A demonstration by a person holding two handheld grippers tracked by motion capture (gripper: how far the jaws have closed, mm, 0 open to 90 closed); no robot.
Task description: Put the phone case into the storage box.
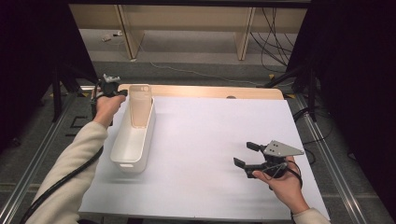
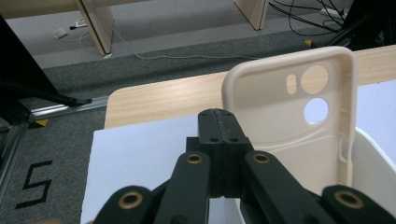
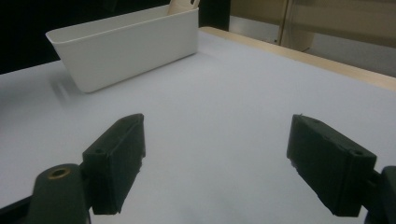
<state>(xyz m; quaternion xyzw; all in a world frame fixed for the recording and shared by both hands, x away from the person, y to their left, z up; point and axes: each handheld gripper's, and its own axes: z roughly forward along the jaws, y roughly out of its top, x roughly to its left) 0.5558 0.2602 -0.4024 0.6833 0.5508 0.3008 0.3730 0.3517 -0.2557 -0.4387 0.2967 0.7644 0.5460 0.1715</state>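
A beige phone case point(image 1: 140, 105) stands on end in the far end of a long white bin point(image 1: 126, 164), leaning against its wall. In the left gripper view the phone case point(image 2: 280, 121) shows its inner side and camera cut-outs, just right of my left gripper point(image 2: 218, 116). That left gripper point(image 1: 119, 92) is shut, pads pressed together with nothing between them, beside the case at the table's far left. My right gripper point(image 1: 243, 154) is open and low over the white sheet at the near right, holding nothing. Beyond this right gripper point(image 3: 219, 154) stands the bin point(image 3: 130, 51).
A white sheet point(image 1: 210, 140) covers most of the wooden table point(image 1: 210, 91). Past the far edge the floor carries cables point(image 1: 275, 42) and wooden furniture legs point(image 1: 245, 32). Dark stands flank both sides of the table.
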